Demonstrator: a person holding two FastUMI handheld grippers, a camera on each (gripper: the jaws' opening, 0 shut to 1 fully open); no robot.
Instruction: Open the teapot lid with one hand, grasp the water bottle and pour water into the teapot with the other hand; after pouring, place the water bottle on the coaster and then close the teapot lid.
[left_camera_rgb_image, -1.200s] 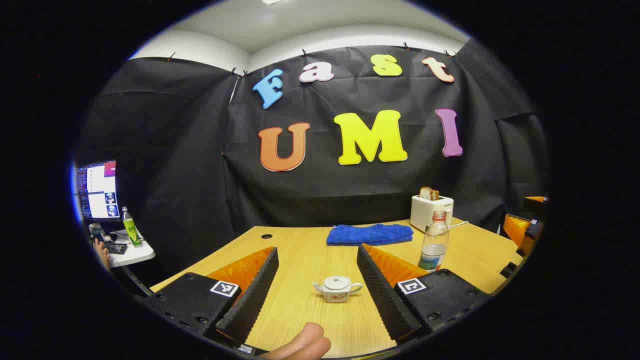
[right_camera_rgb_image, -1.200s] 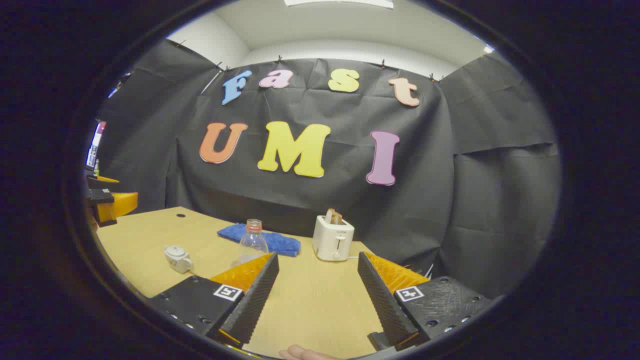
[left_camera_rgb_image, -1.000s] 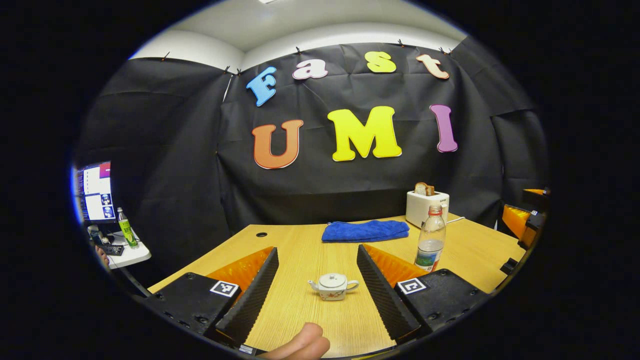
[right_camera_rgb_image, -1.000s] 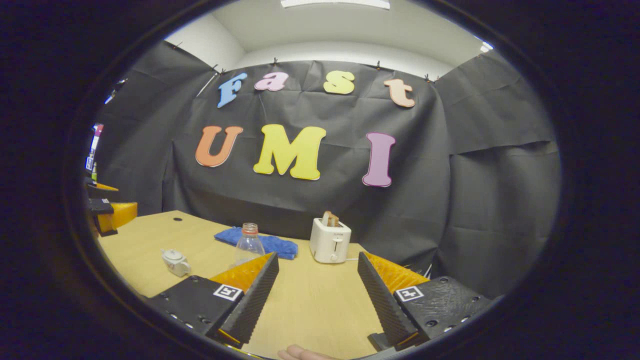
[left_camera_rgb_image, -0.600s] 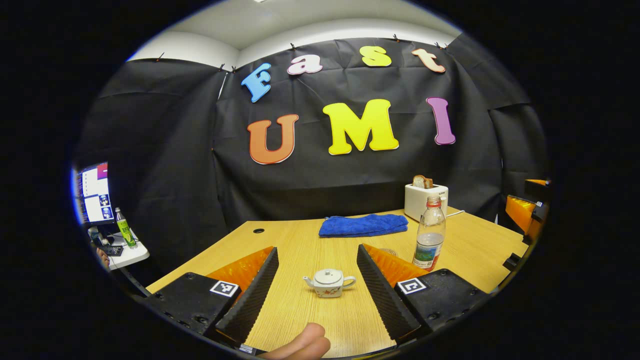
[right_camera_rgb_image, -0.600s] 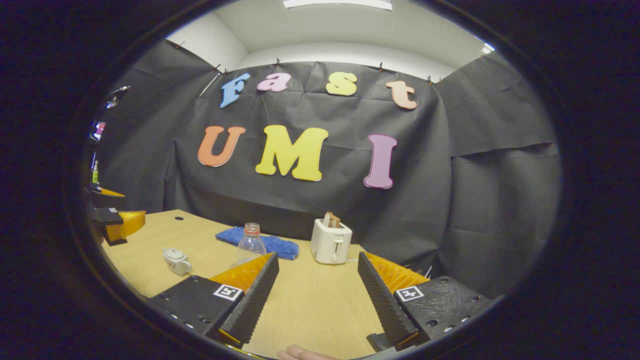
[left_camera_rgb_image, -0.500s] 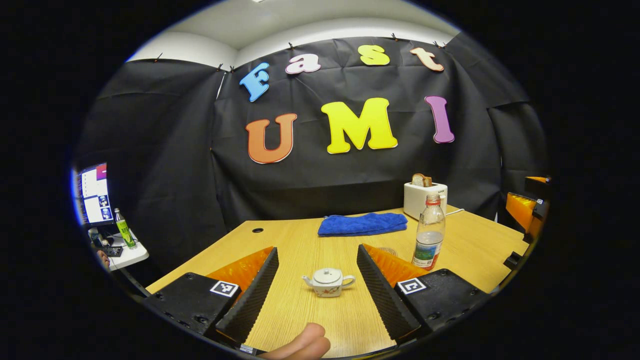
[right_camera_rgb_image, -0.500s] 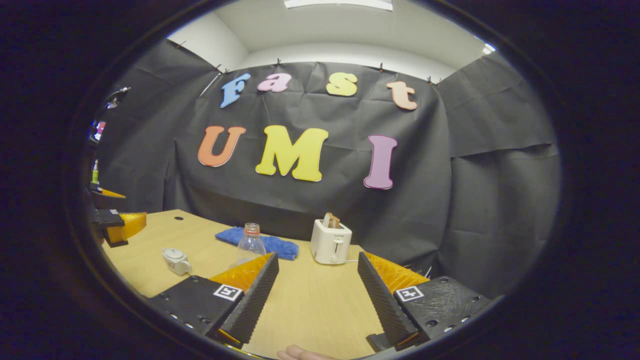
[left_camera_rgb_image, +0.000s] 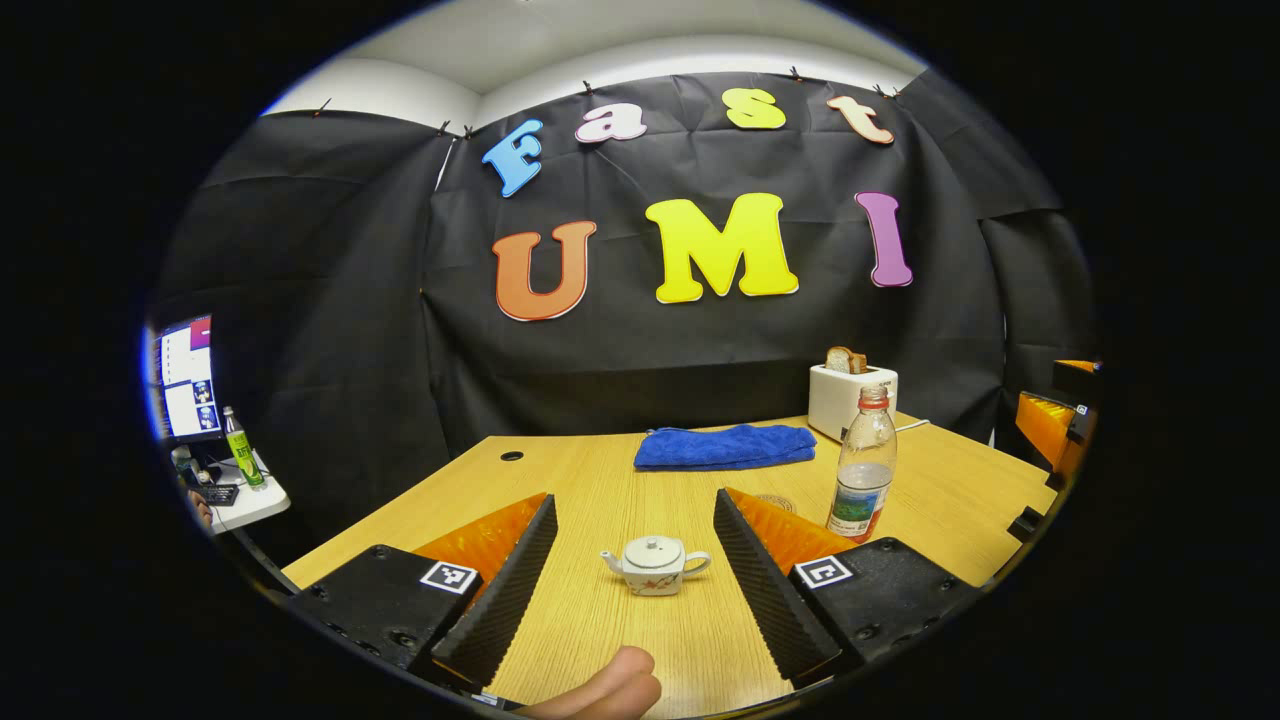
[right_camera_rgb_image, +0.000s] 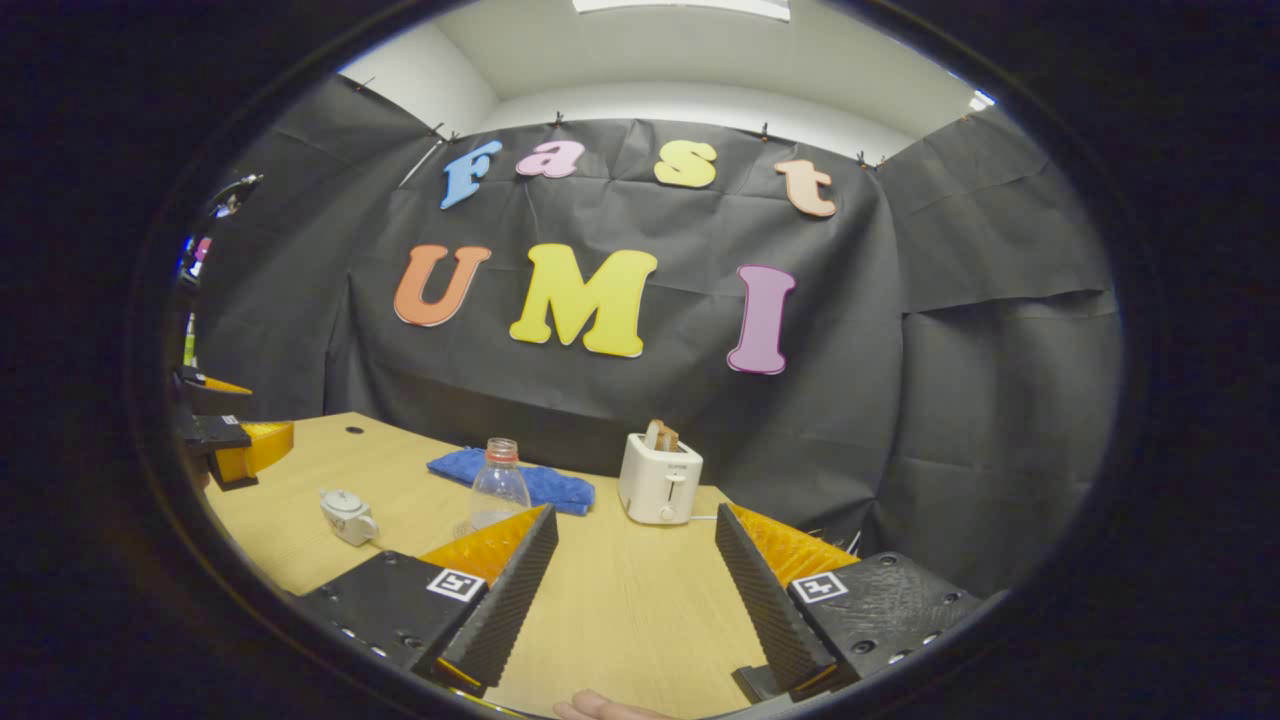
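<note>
Between my left gripper's wide-open, empty fingers sits the small white ceramic teapot, lid on, now slightly nearer and better centred, so I judge the lid grasp is close. Right of them stands the clear plastic water bottle. My right gripper hangs wide open and empty, the bottle up-left of it.

My left gripper wearing square coded tags on both finger blocks, screws dotting the housings, ridged pads lining the fingers, my right gripper matching it
</note>
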